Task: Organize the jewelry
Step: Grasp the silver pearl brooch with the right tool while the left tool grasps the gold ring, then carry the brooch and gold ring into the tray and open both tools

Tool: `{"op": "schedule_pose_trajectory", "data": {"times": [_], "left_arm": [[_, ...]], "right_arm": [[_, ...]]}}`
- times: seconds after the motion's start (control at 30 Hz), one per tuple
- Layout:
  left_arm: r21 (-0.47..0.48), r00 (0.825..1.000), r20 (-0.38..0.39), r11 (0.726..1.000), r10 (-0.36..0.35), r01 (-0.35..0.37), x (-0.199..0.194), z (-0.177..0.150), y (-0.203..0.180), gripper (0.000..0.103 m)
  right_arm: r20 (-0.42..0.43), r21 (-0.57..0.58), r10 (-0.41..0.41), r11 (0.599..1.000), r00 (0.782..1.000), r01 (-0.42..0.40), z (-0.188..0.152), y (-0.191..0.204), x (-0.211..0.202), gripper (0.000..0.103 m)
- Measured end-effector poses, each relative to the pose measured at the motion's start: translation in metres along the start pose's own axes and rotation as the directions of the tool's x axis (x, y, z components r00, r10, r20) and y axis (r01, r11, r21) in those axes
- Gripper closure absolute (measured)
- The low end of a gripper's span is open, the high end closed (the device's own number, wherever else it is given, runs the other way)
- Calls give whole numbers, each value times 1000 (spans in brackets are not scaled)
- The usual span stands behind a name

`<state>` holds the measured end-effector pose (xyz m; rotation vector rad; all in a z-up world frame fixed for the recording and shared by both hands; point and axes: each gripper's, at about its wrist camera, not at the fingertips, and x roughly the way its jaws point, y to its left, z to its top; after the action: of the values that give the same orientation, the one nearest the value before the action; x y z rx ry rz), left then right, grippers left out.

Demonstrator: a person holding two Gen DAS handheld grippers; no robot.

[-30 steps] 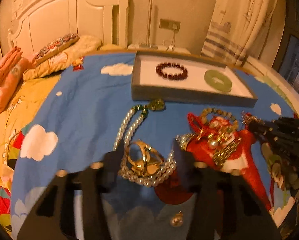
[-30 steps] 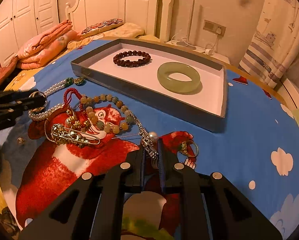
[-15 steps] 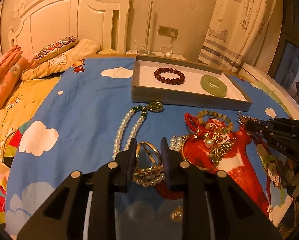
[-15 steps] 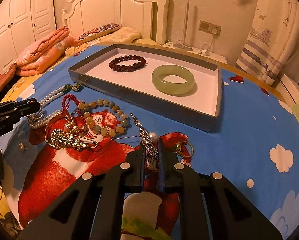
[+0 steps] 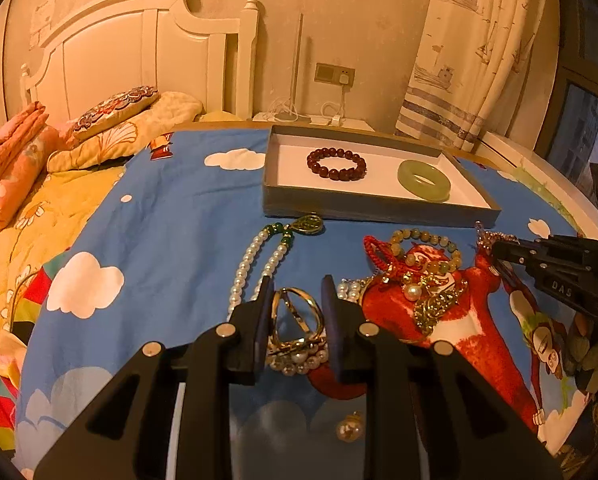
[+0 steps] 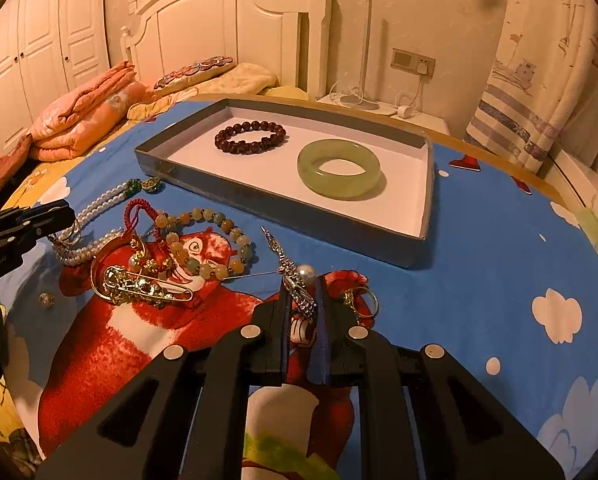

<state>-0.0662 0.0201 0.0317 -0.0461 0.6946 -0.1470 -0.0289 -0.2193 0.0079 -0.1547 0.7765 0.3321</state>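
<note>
A grey tray lies on the blue bedspread, holding a dark red bead bracelet and a green jade bangle. My left gripper is shut on a gold ring-shaped piece, with the pearl necklace draped around it. My right gripper is shut on a silver rhinestone brooch with a pearl. Between them lie a multicolour bead bracelet, a red cord and a gold pin.
A gold ring lies right of my right gripper. A small pearl earring lies on the spread near my left gripper. Pillows and a folded quilt sit by the headboard. A curtain hangs at the back right.
My left gripper closed from wide open onto the gold piece and lifted slightly. My right gripper stayed shut on the brooch and rose a little.
</note>
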Motion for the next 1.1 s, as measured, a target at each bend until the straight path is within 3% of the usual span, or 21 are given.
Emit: {"op": "schedule_pose_trajectory", "data": {"times": [0.6,0.83,1.1], "left_arm": [[44,1000,15,999,-4,4,-5,12,-17,79],[88,999,41,996,-23,19,0,39,-29,79],[95,997,26,993,-75,72,35,78,-45,79]], "right_arm": [[28,12,5,1000,1000,-6,0,-2,-6,90],[79,32,2,999,997,-5,14,-11,-13,90],[118,67,-16,998,993,8,49,-30,-6,90]]}}
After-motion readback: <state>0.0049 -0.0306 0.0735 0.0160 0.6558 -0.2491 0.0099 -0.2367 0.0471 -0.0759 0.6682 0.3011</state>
